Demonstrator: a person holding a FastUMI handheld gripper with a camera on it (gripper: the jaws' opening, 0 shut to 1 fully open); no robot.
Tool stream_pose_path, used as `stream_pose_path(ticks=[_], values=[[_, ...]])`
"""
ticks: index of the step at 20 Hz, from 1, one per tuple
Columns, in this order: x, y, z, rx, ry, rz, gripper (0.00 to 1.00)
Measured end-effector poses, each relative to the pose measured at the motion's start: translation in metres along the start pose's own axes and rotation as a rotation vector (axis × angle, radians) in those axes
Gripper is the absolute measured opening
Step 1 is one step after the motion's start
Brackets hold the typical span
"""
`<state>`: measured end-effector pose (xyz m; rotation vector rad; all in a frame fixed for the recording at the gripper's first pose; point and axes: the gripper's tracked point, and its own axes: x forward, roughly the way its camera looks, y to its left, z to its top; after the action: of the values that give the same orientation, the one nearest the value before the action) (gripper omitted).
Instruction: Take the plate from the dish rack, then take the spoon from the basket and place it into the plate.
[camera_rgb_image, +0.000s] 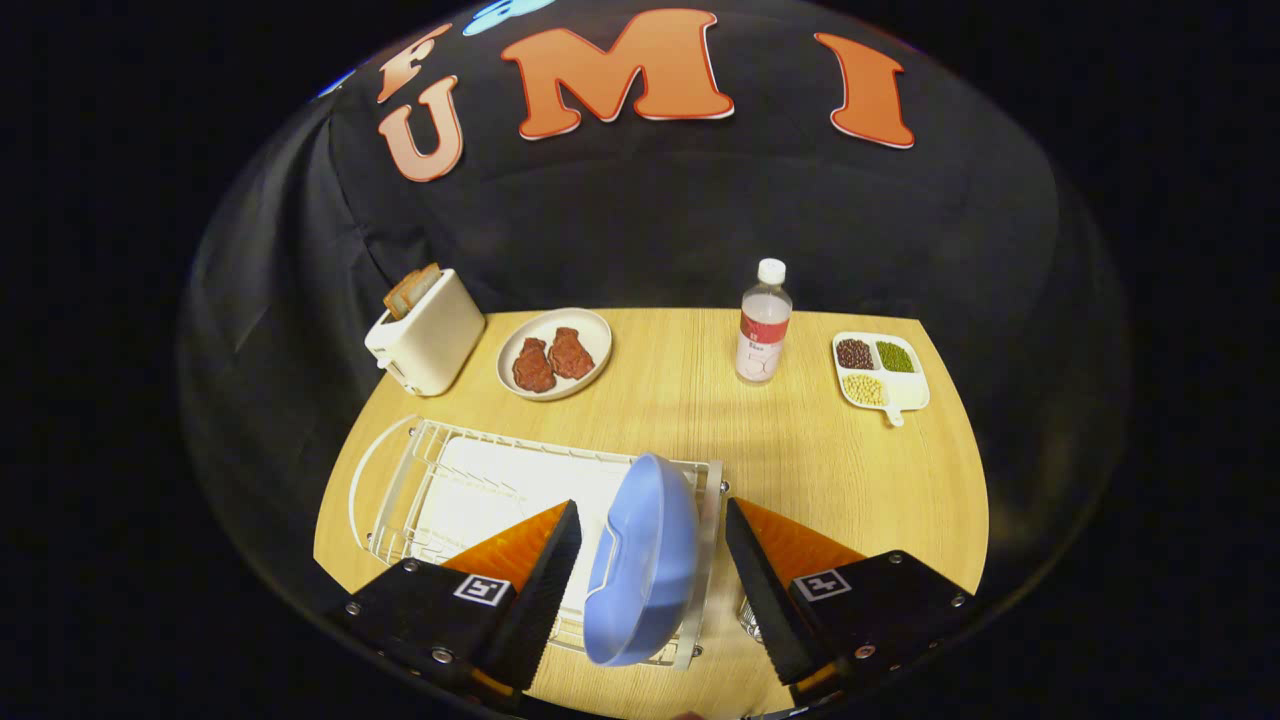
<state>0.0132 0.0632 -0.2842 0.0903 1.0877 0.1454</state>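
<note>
A light blue plate (642, 560) stands on edge in the right end of a white wire dish rack (470, 485) on the wooden table. My gripper (652, 525) is open, its two fingers spread either side of the plate with a gap on each side, so neither presses on it. The left finger (545, 570) hangs over the rack's white tray, the right finger (755, 570) over the table just past the rack. A bit of a metal mesh basket (748, 615) peeks out beside the right finger; no spoon can be made out in it.
Beyond the rack stand a white toaster (428, 335) with bread, a plate of red meat pieces (553, 353), a water bottle (764, 322) and a white divided dish of beans (880, 371). Bare tabletop (850, 480) lies to the right of the rack.
</note>
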Motion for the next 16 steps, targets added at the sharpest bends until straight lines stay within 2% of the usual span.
stream_pose_path(ticks=[5,9,10,11,16], values=[[0.036,0.005,-0.025,0.009,0.147,-0.043,0.75],[0.059,0.001,-0.042,0.042,0.198,-0.127,0.53],[0.059,0.0,-0.046,0.054,0.207,-0.15,0.42],[0.058,-0.003,-0.045,0.059,0.204,-0.176,0.36],[0.04,-0.008,-0.042,0.034,0.199,-0.272,0.31]])
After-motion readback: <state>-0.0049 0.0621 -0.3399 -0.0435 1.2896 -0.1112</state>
